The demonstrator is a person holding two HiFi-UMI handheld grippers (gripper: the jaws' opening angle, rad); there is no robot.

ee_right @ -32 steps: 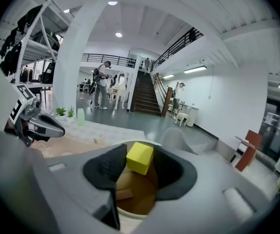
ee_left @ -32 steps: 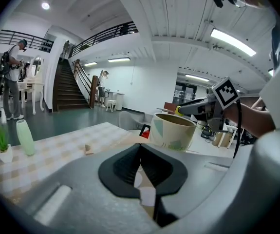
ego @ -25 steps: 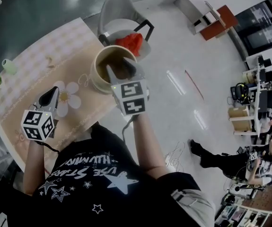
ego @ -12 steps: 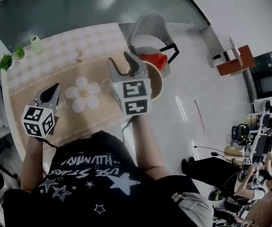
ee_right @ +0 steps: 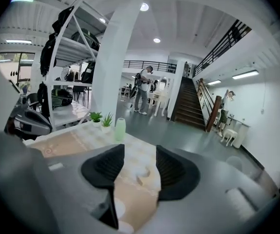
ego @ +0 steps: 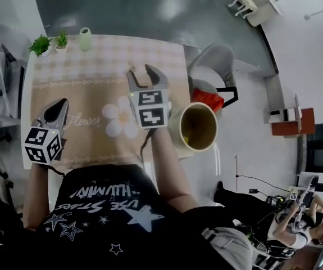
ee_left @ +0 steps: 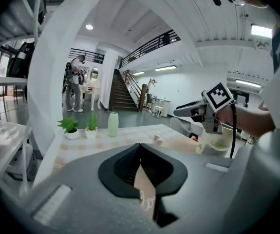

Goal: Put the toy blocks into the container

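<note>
Blocks (ee_left: 157,139) on table (ego: 94,55), toward far-right corner: small, light, prob. rigid; pinch across flat sides. R gripper (ego: 144,75) spread, empty; L gripper (ego: 58,107) pressed together.

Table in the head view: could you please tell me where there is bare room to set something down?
Bare: the checked strip from the vase to the table's far right corner, and the cloth between the left hand-held gripper and right hand-held gripper. Crowded: the far left corner with two plants, and the right edge by the bucket.
</note>
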